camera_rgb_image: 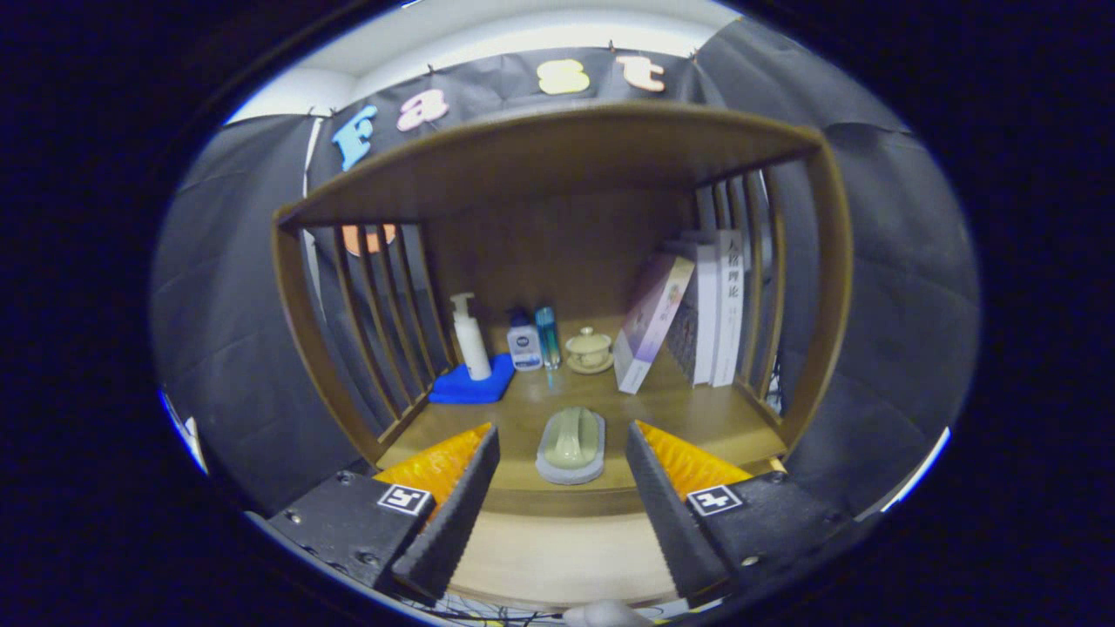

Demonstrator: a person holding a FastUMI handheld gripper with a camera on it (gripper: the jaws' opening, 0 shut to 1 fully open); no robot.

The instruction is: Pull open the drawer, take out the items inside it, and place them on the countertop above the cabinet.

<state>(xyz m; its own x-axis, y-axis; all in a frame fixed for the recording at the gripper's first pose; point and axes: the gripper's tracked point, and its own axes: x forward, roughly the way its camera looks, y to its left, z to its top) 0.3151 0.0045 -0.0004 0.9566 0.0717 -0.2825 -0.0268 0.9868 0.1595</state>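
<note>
The gripper stands spread wide, holding nothing. Between its fingers, on the countertop, lies a pale green oblong item on a grey base — possibly ceramic, so rigid, slippery, breakable; pinch its long sides.

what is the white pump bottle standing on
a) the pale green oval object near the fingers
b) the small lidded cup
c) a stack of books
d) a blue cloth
d: the white pump bottle stands upright on the blue cloth at the left of the countertop, apart from the books, the lidded cup and the green oval object, which lies just ahead of the open gripper.
</note>
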